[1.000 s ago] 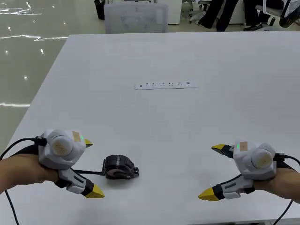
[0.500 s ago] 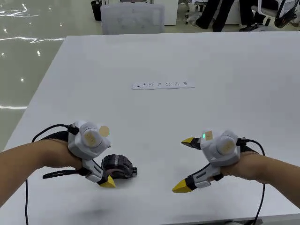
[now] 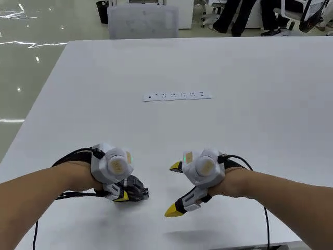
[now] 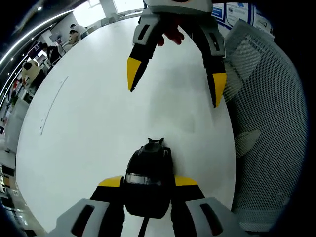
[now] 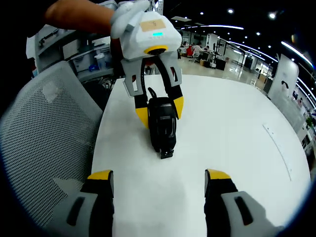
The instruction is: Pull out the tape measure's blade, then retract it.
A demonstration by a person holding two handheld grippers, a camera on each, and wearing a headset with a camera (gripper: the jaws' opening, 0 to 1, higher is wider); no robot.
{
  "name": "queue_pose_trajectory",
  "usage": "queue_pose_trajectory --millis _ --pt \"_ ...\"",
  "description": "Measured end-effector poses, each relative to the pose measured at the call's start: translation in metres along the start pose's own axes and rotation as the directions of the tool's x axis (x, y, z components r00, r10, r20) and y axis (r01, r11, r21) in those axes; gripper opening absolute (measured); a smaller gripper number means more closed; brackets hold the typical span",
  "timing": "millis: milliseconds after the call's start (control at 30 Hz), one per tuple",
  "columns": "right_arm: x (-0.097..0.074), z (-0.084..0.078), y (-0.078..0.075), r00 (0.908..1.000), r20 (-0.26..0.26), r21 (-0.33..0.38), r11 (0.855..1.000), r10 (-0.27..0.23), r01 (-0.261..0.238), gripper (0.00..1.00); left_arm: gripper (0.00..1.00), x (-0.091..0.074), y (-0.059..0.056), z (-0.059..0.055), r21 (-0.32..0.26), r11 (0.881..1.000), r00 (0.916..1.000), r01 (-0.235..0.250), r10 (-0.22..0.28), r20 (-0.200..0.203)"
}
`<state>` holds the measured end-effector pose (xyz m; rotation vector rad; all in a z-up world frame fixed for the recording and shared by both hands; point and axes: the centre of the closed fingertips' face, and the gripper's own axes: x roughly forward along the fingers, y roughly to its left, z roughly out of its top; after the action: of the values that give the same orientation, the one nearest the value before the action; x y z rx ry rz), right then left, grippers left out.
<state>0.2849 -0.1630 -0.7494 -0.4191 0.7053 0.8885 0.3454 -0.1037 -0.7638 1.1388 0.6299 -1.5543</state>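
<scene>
A black tape measure (image 3: 134,188) lies on the white table (image 3: 208,130) near its front edge. My left gripper (image 3: 127,190) is shut on its body, a yellow-tipped jaw against each side. In the left gripper view the tape measure (image 4: 148,177) sits between the left gripper (image 4: 148,181) jaws, with its blade hook (image 4: 156,142) pointing away. My right gripper (image 3: 174,188) stands open just to the right, facing the tape measure with nothing held. The right gripper view shows the right gripper (image 5: 159,175) wide open, a short way from the blade hook (image 5: 167,154), and the left gripper (image 5: 161,112) clamped on the case.
A white power strip (image 3: 177,96) lies mid-table, well beyond the grippers. A grey mesh chair (image 4: 266,148) stands at the near table edge, and another chair (image 3: 143,21) at the far edge. People sit at the back of the room.
Both grippers have moved inward. The left one slid over the tape measure and closed on it. The right one came left, close to the hook end, still open.
</scene>
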Motion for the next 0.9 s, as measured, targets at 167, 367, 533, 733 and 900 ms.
queue_pose_trajectory --millis 167,367,533,733,900 --pt "0.01 0.001 -0.003 0.9997 -0.021 -0.018 1.0 0.014 -0.014 0.68 0.32 0.002 -0.001 0.001 0.001 1.0 0.9998 0.01 -0.01 0.02" --pt "0.023 0.008 -0.011 0.9992 -0.023 0.007 0.999 0.031 -0.031 0.6 0.32 0.0 -0.002 0.002 0.025 0.999 0.9993 0.023 -0.024 0.028" --pt "0.037 0.006 -0.009 0.9973 -0.046 0.01 0.998 0.056 -0.056 0.52 0.32 0.001 -0.004 0.002 0.037 0.999 0.9988 0.041 -0.042 0.025" --pt "0.056 -0.001 -0.004 0.9908 -0.108 -0.033 0.996 0.081 -0.085 0.41 0.32 0.001 -0.004 0.003 0.015 1.0 0.9995 0.027 -0.027 0.015" --pt "0.066 0.007 -0.005 0.9912 -0.094 -0.046 0.994 0.093 -0.098 0.33 0.32 0.001 -0.003 0.003 0.008 0.999 0.999 0.036 -0.036 0.025"
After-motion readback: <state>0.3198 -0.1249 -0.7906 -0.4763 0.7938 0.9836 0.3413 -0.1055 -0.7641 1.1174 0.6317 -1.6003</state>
